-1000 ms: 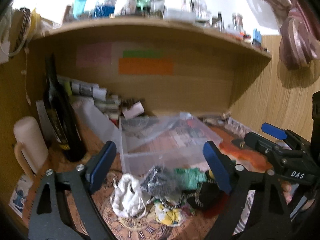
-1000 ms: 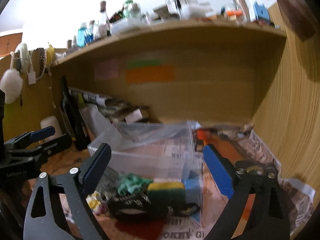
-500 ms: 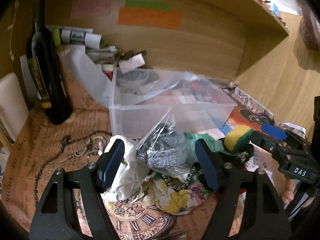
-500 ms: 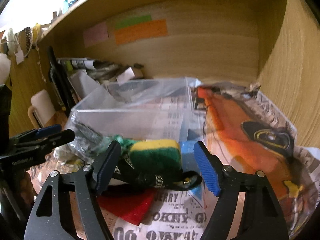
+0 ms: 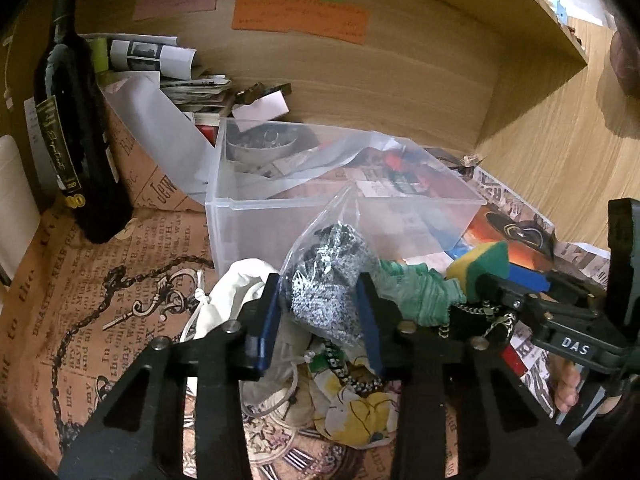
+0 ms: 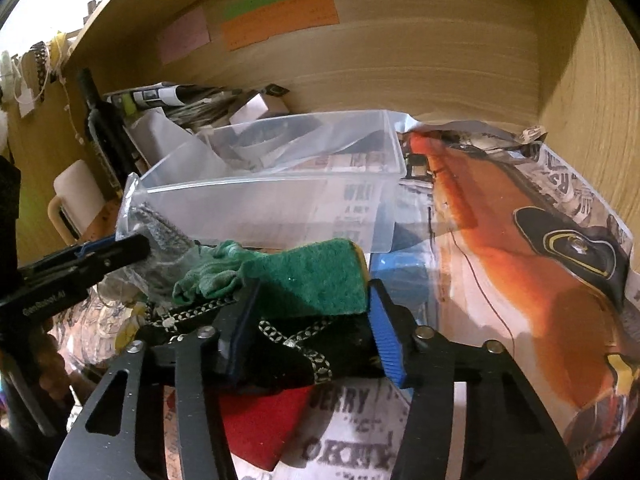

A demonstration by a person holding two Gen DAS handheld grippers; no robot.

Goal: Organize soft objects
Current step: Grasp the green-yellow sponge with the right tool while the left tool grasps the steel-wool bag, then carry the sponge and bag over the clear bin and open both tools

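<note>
A pile of soft things lies in front of a clear plastic bin (image 5: 240, 216). My left gripper (image 5: 320, 320) is shut on a clear bag of grey steel-wool scrubbers (image 5: 328, 280); the bag also shows in the right wrist view (image 6: 160, 236). My right gripper (image 6: 312, 320) is shut on a green and yellow sponge (image 6: 316, 276), which also shows in the left wrist view (image 5: 484, 264). Beside them lie a green cloth (image 5: 416, 292), a white drawstring pouch (image 5: 240, 292), a floral cloth (image 5: 360, 420), a black chained strap (image 6: 304, 344) and a red cloth (image 6: 256, 428).
A dark wine bottle (image 5: 76, 128) stands at the left. Rolled papers (image 5: 160, 56) and a metal bowl (image 5: 260, 148) sit behind and in the bin (image 6: 280, 200). Wooden walls close the back and right. Newspaper (image 6: 520, 240) covers the surface. A blue sponge (image 6: 400, 276) lies by the bin.
Both grippers came down toward the pile and closed: the left on the bag of scrubbers, the right on the sponge.
</note>
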